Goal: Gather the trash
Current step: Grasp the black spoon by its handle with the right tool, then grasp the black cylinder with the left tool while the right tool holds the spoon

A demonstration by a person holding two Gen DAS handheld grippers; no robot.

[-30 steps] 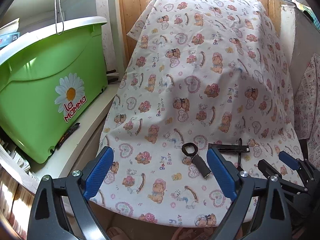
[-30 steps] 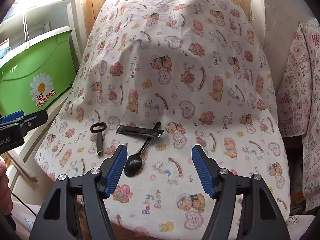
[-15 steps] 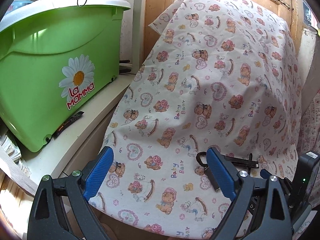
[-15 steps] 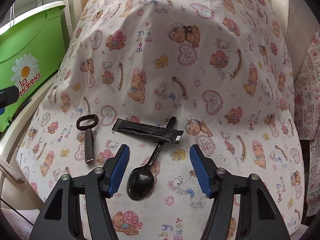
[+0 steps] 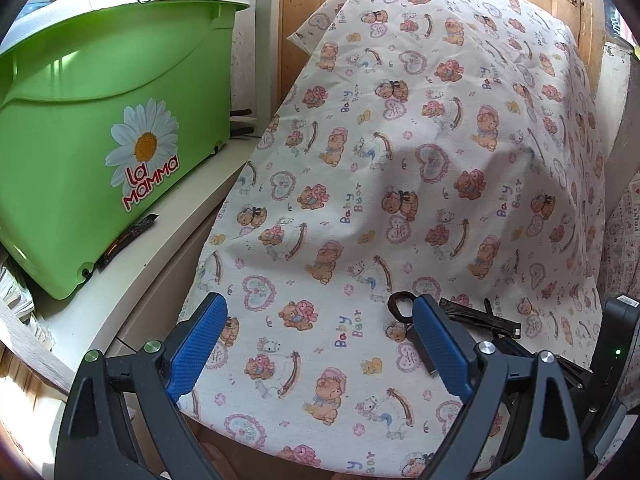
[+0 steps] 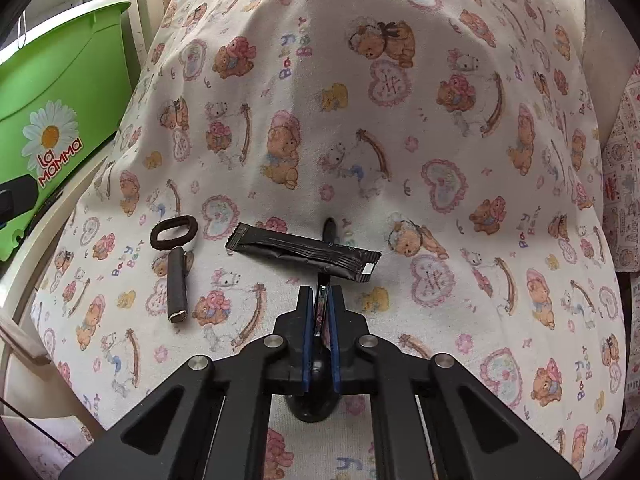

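Observation:
A black spoon (image 6: 320, 310) lies on the teddy-print cloth (image 6: 400, 140). My right gripper (image 6: 320, 293) is closing tight, and its blue pads (image 6: 306, 320) press on the spoon's handle; the bowl sits under the jaws. A black sachet wrapper (image 6: 304, 251) lies across the handle just beyond the fingertips. Left of it are a black hair tie (image 6: 174, 232) and a short black stick (image 6: 177, 284). My left gripper (image 5: 318, 307) stands open over the cloth's near edge with nothing in it. Its right finger partly hides the hair tie (image 5: 400, 305) and the wrapper (image 5: 480, 318).
A green tub (image 5: 100, 120) with a daisy sticker stands on a white ledge (image 5: 160, 264) left of the cloth. Another dark wrapper (image 5: 128, 240) lies at the tub's foot. Wooden panelling (image 5: 296, 8) rises behind the cloth, and patterned fabric (image 6: 624, 160) hangs at the right.
My right gripper came down toward the spoon and closed on its handle. The left gripper drifted left toward the green tub and stayed open.

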